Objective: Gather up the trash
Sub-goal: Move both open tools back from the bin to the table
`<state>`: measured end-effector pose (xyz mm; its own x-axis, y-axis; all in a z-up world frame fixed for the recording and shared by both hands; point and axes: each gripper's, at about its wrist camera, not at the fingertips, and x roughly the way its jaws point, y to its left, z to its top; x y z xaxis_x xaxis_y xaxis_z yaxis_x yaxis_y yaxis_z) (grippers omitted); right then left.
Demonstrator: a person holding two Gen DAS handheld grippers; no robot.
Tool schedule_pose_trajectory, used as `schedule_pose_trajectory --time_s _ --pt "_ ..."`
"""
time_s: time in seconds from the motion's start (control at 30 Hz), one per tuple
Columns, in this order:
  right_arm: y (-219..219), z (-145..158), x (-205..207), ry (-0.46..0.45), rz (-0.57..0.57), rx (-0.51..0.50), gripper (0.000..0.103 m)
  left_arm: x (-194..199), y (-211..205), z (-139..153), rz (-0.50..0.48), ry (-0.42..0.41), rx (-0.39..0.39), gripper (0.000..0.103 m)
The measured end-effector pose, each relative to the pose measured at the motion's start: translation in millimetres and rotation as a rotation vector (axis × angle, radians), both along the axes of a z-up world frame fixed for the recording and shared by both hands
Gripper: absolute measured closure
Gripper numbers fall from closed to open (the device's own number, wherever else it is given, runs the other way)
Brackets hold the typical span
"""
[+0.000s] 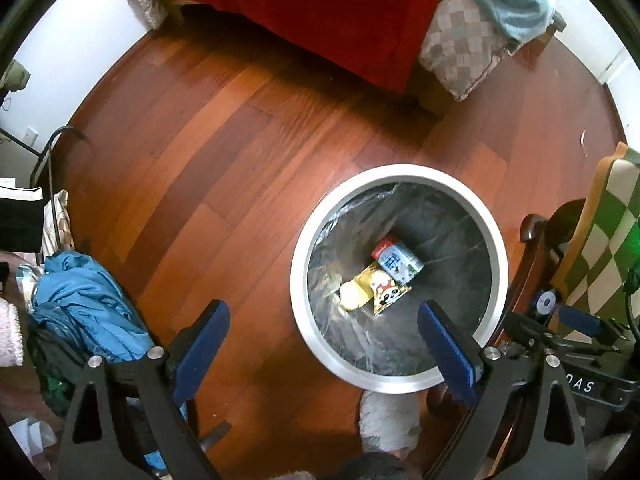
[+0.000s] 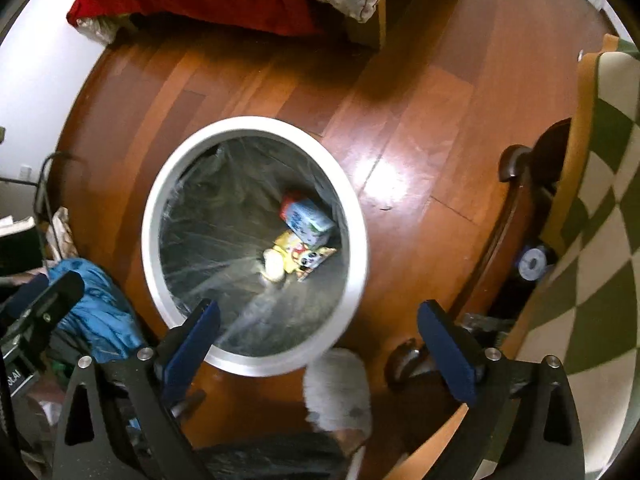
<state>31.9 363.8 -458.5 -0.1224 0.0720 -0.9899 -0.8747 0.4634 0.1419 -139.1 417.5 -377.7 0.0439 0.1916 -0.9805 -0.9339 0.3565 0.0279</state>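
Observation:
A round white-rimmed trash bin (image 1: 400,173) with a clear liner stands on the wooden floor; it also shows in the right wrist view (image 2: 252,124). Inside lie a blue and red carton (image 1: 396,260), a yellow snack wrapper (image 1: 382,288) and a pale round piece (image 1: 349,295); the same items show in the right wrist view, the carton (image 2: 306,220) above the wrapper (image 2: 300,256). My left gripper (image 1: 324,320) is open and empty above the bin's near left side. My right gripper (image 2: 318,320) is open and empty above the bin's near right edge.
A bed with a red cover (image 1: 320,8) and checked pillow (image 1: 460,44) stands at the back. Blue clothing (image 1: 84,300) is piled at left. A chair with green checked cushion (image 2: 600,220) is at right. A foot in a grey slipper (image 2: 340,392) is below the bin.

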Motion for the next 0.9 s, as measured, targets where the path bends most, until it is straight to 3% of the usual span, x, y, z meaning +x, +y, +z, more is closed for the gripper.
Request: schedule_pose_trajectory --time_s 0.5,0.67,0.9 --pt "-22.2 34.2 -10.5 -0.058 0.008 0.029 0.003 -1.5 -22.1 33.7 -0.024 -0.024 0.039 0.007" --pt "-34.7 73.7 -15.6 -0.077 0.014 0.093 0.003 -4.3 -35.3 65.7 -0.029 -0.048 0.082 0.007" --pt "-72.2 147.3 -19.8 -0.099 -0.001 0.215 0.003 -13.6 -72.5 131.9 -0.049 -0.081 0.175 0.007"
